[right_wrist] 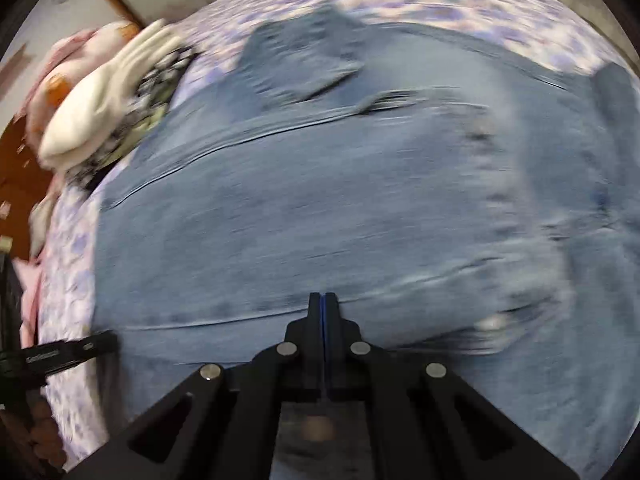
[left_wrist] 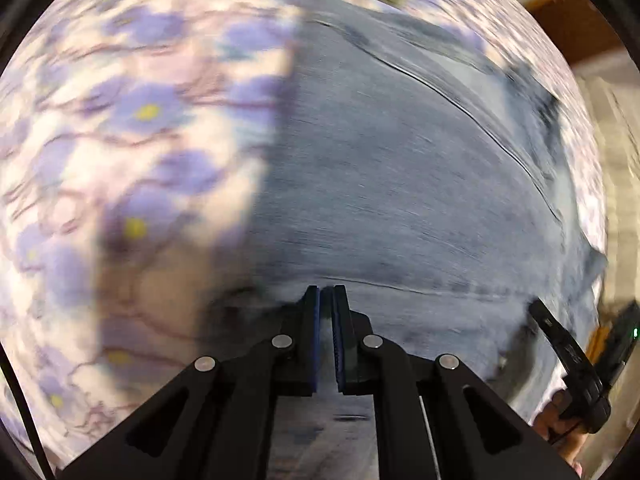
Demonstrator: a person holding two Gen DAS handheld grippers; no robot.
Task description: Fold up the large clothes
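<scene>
A large blue denim garment (left_wrist: 400,184) lies spread on a floral purple-and-white bedsheet (left_wrist: 120,128); it also fills the right wrist view (right_wrist: 320,208). My left gripper (left_wrist: 326,294) is shut on the denim's near edge, close to its left side. My right gripper (right_wrist: 323,300) is shut on the denim's near hem. Both views are motion-blurred. The right gripper shows at the right of the left wrist view (left_wrist: 568,364); the left gripper shows at the left of the right wrist view (right_wrist: 64,354).
A pile of white, patterned and pink clothes (right_wrist: 100,96) sits at the bed's far left corner. The bedsheet (right_wrist: 440,4) extends beyond the denim. A brown wooden floor (right_wrist: 16,168) lies past the bed edge on the left.
</scene>
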